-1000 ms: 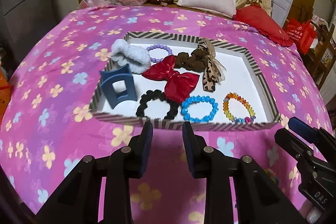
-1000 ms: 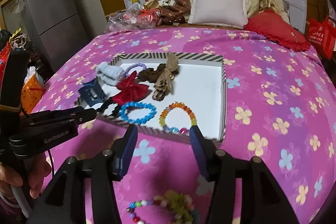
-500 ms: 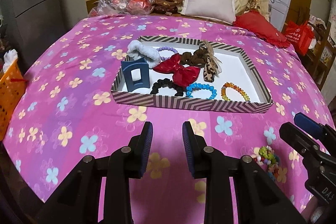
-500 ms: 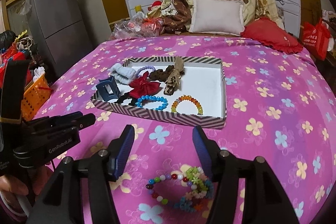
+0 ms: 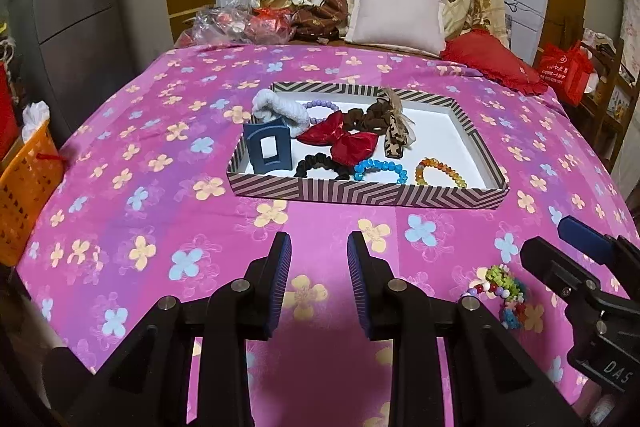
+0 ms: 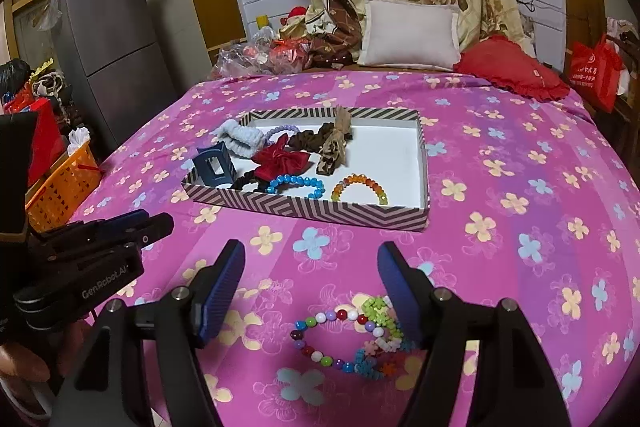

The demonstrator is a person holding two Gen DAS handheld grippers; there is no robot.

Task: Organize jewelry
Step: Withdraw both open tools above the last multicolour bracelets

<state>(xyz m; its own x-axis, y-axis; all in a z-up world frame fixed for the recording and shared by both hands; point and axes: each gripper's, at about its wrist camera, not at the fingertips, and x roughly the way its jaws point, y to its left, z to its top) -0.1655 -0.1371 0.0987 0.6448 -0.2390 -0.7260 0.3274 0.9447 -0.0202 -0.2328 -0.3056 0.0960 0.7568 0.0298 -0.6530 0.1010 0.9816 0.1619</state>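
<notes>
Blue-padded right tool (image 6: 312,279) opening, empty

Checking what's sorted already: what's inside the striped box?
The striped box holds a blue hair claw, white scrunchie, purple bracelet, red bow, brown scrunchie, leopard bow, blue bracelet and amber bracelet. The bow partly covers a black scrunchie.

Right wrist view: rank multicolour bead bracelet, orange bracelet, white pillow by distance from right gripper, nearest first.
1. multicolour bead bracelet: on the bedspread, just below the right gripper, whose fingers are opening.
2. orange bracelet: inside the striped tray, near its front wall.
3. white pillow: far end of the bed.
</notes>
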